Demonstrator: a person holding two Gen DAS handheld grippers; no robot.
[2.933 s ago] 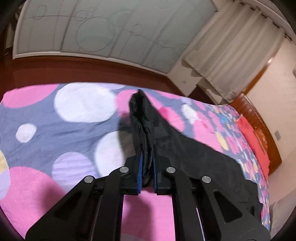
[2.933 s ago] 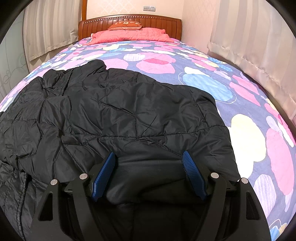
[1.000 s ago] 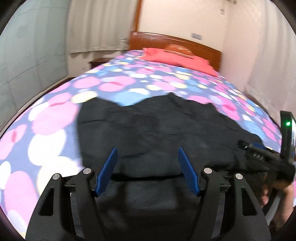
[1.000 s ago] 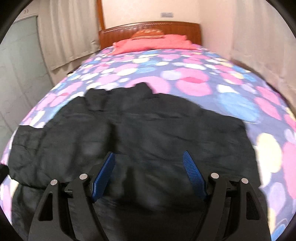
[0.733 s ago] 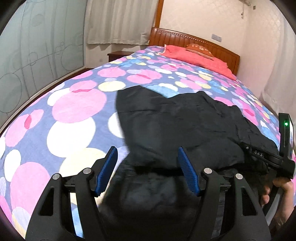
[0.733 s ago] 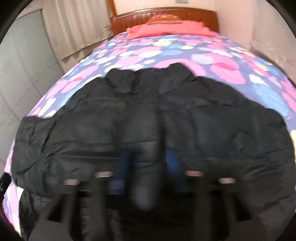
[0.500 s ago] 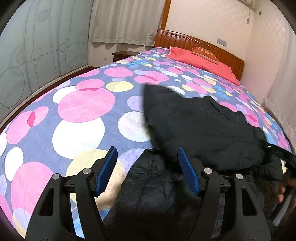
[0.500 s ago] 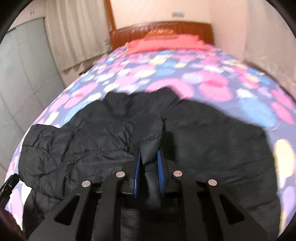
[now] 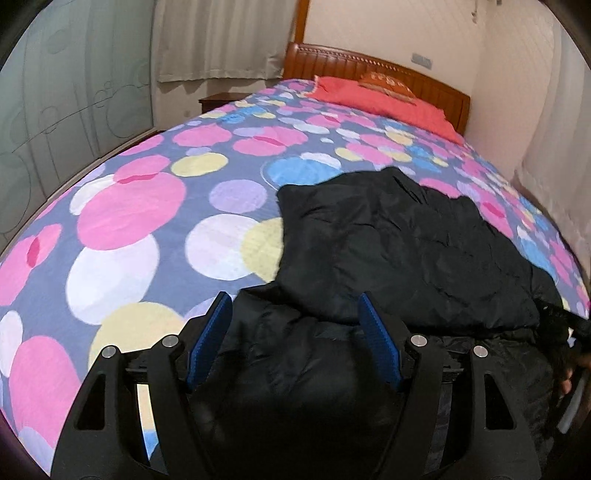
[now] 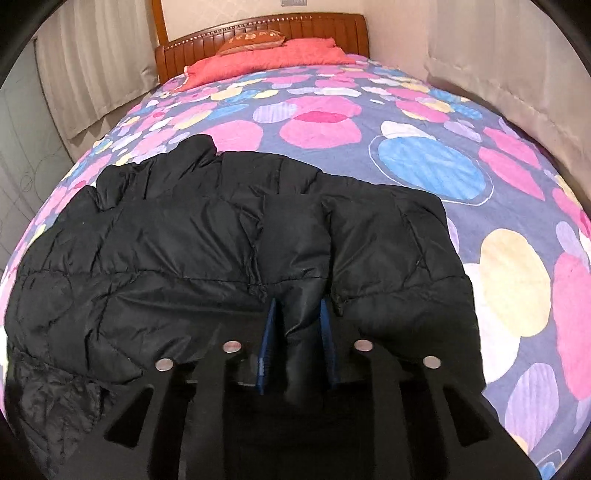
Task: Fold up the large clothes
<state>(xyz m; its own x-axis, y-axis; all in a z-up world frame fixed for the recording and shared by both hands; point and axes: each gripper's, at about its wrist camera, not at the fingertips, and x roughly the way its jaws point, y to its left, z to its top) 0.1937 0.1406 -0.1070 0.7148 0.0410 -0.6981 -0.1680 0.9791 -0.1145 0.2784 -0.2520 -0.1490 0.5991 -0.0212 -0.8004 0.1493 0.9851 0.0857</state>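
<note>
A black puffer jacket (image 9: 399, 251) lies on the bed's spotted cover, partly folded over itself; it also fills the right wrist view (image 10: 184, 251). My left gripper (image 9: 293, 325) is open, its blue pads on either side of the jacket's near edge, holding nothing. My right gripper (image 10: 297, 321) is shut on a fold of the jacket, pinched between its blue pads. A hand with part of the right gripper shows at the right edge of the left wrist view (image 9: 569, 369).
The bed cover (image 9: 129, 221) has pink, white, yellow and blue circles. A red pillow (image 10: 266, 55) and wooden headboard (image 10: 295, 22) are at the far end. Curtains (image 10: 498, 62) hang on the right, a glass wardrobe door (image 9: 55, 92) on the left.
My left gripper let go of the jacket and swung toward the headboard, open. My right gripper closed on a fold of the jacket and drew it over, so the fold now lies flatter.
</note>
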